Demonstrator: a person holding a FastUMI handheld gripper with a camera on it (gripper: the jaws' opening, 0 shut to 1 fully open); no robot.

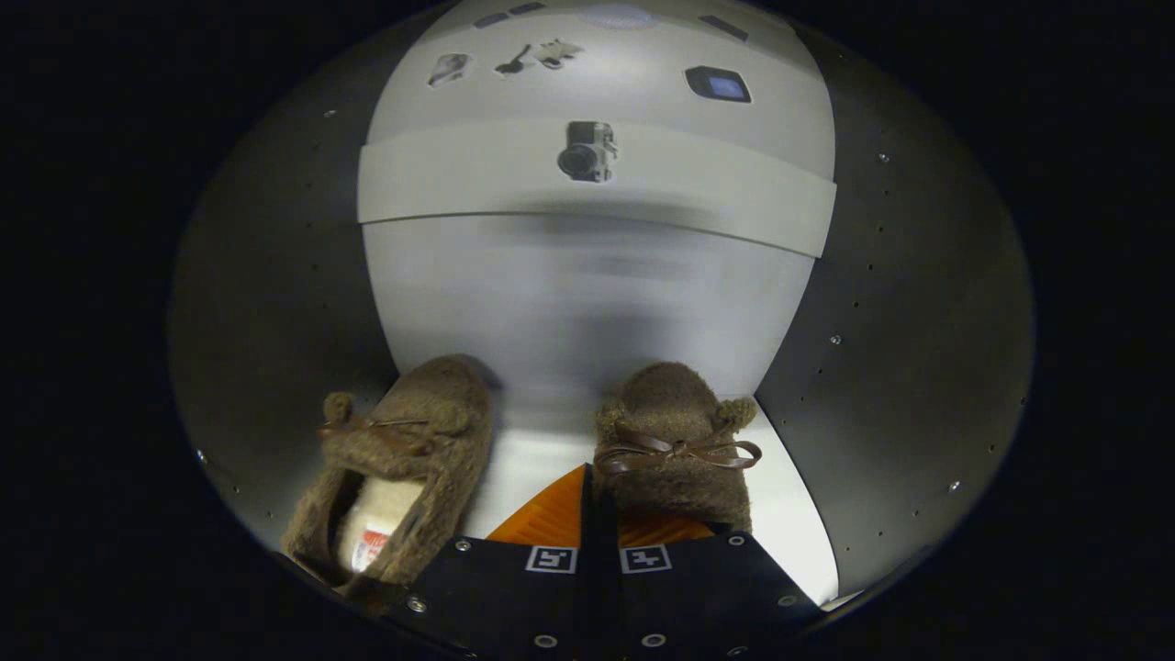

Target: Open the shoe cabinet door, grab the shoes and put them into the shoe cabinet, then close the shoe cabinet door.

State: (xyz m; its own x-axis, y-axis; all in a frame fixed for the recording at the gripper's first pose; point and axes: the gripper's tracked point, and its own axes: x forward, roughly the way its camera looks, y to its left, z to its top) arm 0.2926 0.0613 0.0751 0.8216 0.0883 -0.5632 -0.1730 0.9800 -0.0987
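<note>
Tool closed, gripping nothing, between two brown slippers; left slipper's insole label unreadable.

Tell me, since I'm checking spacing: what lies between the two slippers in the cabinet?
In the gripper view, bare pale shelf floor separates the left slipper from the right slipper; nearer, the shut claw reaches into that gap.

Two brown furry shoes side by side inside the shoe cabinet.

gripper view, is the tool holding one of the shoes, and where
Apparently yes: the tool looks shut on the right shoe, gripping its near, inner edge behind the bow. The left shoe lies free beside it.
</note>
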